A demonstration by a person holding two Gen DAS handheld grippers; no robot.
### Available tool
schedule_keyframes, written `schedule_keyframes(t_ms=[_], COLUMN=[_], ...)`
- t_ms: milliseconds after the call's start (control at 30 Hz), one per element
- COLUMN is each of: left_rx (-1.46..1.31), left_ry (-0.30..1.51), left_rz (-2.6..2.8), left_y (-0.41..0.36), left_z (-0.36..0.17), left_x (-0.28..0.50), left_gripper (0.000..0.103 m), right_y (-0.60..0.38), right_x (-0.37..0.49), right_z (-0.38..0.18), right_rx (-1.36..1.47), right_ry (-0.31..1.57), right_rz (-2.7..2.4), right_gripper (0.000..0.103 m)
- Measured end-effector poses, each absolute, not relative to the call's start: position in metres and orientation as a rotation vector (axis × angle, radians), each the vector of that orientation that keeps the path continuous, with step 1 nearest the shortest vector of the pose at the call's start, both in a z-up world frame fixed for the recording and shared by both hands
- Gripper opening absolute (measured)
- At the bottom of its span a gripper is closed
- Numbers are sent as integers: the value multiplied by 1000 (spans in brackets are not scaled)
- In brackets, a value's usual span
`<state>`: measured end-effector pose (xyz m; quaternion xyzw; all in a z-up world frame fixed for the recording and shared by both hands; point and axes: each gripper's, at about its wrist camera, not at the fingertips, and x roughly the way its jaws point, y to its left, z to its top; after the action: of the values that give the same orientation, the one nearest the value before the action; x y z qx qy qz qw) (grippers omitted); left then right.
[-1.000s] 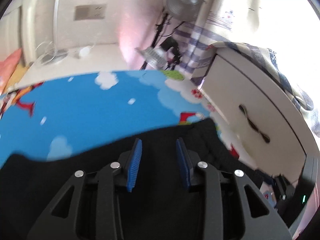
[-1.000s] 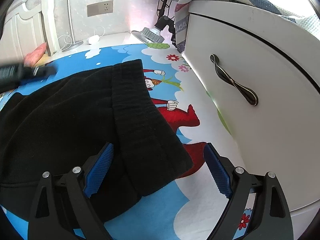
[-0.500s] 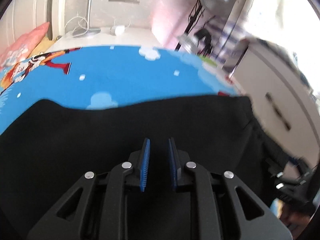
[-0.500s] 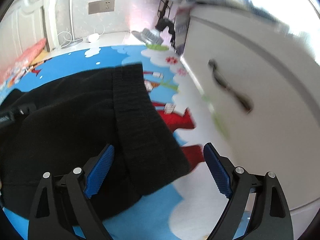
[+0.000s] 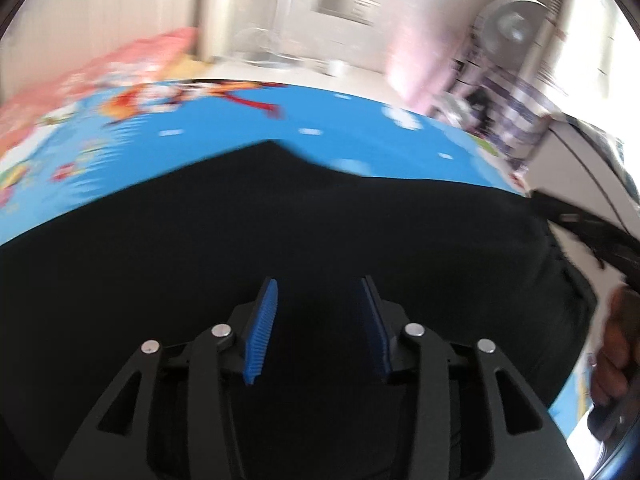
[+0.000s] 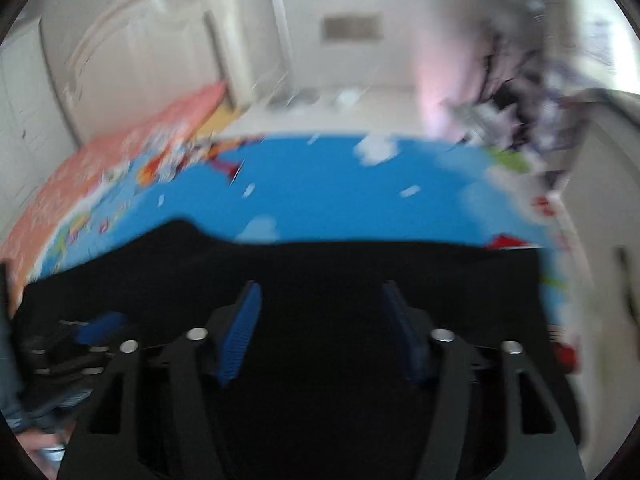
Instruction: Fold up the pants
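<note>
Left claw (image 5: 318, 320) reopened over pants (image 5: 280, 216), mat (image 5: 340, 120) beyond.

L tool (image 5: 318, 320) agape over blk pants (image 5: 280, 232)

A bright blue play mat (image 5: 248, 128) printed with white clouds and cartoon figures covers the floor across the middle of both blurred views. Behind it runs a pale floor (image 6: 360, 116) and a cream wall with a grey socket plate (image 6: 351, 28) at upper centre. A pink-orange mat (image 6: 132, 152) lies at the left. A standing fan (image 5: 510, 26) shows at upper right, where strong daylight washes out the frame, and a white cabinet (image 5: 560, 168) sits at the right edge.
</note>
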<state>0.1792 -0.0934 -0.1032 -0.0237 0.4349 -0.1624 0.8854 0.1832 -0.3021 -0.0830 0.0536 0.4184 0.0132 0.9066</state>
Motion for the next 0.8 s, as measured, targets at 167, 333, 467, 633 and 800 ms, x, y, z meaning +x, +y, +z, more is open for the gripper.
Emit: schedule_keyframes(t_ms=[167, 333, 467, 633, 800], left_rx=[-52, -39, -71, -57, -50], left_ry=[921, 930, 947, 946, 947], left_rz=[-125, -10, 29, 42, 47], left_y=[0, 63, 86, 90, 90], left_z=[-115, -122, -122, -123, -124], left_x=[155, 141, 145, 145, 146], left_gripper=[51, 53, 59, 60, 63], right_y=[-280, -276, -275, -275, -275], right_x=[198, 194, 195, 198, 198], right_z=[-126, -124, -125, -124, -124], right_rx=[20, -19, -33, -37, -37], right_ry=[974, 966, 957, 957, 954], right_rz=[-15, -35, -42, -40, -42], right_gripper=[47, 47, 48, 49, 49])
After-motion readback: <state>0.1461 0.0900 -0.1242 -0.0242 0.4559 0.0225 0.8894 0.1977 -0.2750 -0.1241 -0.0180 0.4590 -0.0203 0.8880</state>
